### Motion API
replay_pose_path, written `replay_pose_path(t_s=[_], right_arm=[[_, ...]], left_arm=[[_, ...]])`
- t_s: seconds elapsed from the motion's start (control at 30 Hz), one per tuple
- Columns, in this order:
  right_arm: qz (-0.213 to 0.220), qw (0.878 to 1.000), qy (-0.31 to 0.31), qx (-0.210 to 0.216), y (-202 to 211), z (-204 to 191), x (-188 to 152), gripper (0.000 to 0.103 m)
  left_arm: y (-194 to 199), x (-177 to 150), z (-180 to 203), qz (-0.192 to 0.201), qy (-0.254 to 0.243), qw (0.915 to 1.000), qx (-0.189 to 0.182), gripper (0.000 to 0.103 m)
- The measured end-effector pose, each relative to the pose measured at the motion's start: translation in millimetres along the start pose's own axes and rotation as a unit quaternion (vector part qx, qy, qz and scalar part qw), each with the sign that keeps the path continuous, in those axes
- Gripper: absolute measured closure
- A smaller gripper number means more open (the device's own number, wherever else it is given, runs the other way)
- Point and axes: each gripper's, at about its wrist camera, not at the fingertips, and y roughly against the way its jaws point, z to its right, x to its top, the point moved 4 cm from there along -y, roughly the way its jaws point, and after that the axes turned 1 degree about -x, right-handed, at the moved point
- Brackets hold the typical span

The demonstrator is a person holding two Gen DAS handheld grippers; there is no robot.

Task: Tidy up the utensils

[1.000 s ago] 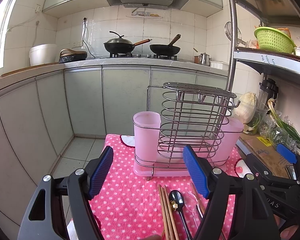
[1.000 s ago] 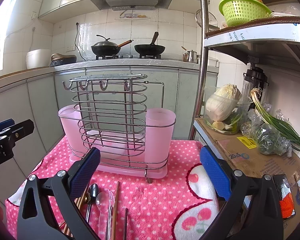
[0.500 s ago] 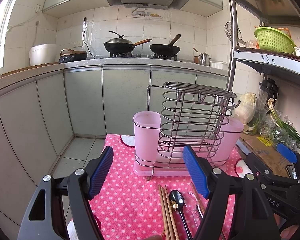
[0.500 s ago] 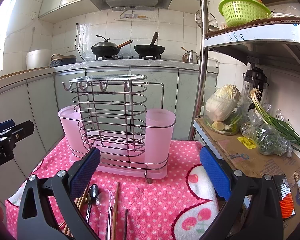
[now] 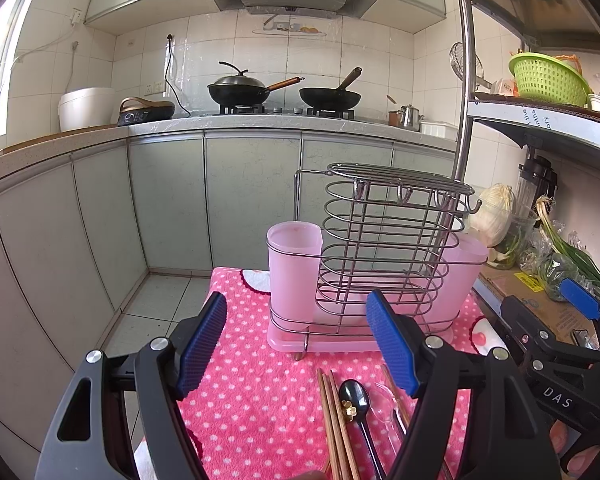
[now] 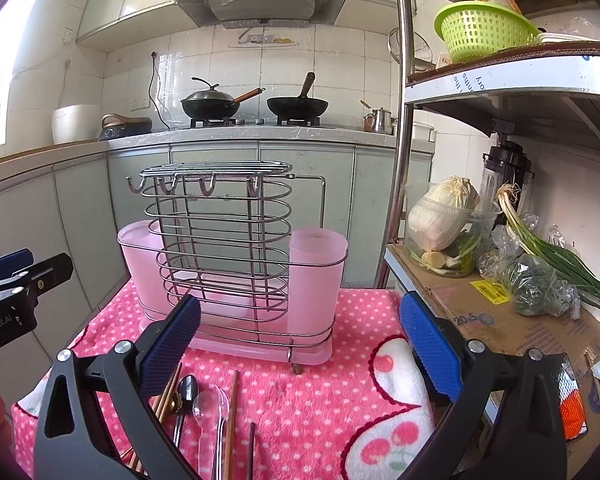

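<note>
Kitchen, small table under a pink polka-dot cloth (image 6: 300,400). Both hand-held grippers hover above the near edge, nothing between their fingers.

Left gripper (image 5: 296,346): blue-padded jaws spread wide, empty. Right gripper (image 6: 300,346): jaws likewise wide apart, empty; in the left wrist view it shows at the far right edge (image 5: 556,344).

Utensil holder (image 6: 232,264) stands upright on the cloth, beyond the grippers: a wire rack with a row of hooks under its top, set on a pink plastic tray, with a pink cup (image 5: 294,276) at the left end and another pink cup (image 6: 316,276) at the right end. Contents of the cups cannot be made out.

Utensils lie loose on the cloth, near side of the holder, handles toward the cameras: wooden chopsticks (image 5: 334,420) leftmost, a dark spoon (image 5: 354,398) just beside them, a clear plastic spoon (image 6: 210,404) next, then further single chopsticks (image 6: 231,416) to the right. None is touched by either gripper.

Right of the table: a metal shelf with a cabbage (image 6: 444,212), green onions (image 6: 556,256) and a green basket (image 6: 484,30) above. Far counter holds two woks (image 5: 284,94) on a stove.
</note>
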Motion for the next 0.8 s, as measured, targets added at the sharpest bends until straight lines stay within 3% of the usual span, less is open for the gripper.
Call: replay_pose_path(t_s=[0.27,0.7,0.8], right_arm=[[-0.021,1.000,-0.006,0.003,-7,3,-6,0.003],[-0.127,0.990,-0.045,0.030,-34,25,-38,0.003],[-0.151,0.986,-0.054,0.043,-41,28,-46,0.009]], left_arm=[[-10,-4,-4,-0.020,-0.003,0.9998,-0.007,0.032],[-41,-30,-24,-0.122,-0.007,0.9918,-0.037,0.032],[-47,-36,-24,-0.149,-0.006,0.9874,-0.051,0.036]])
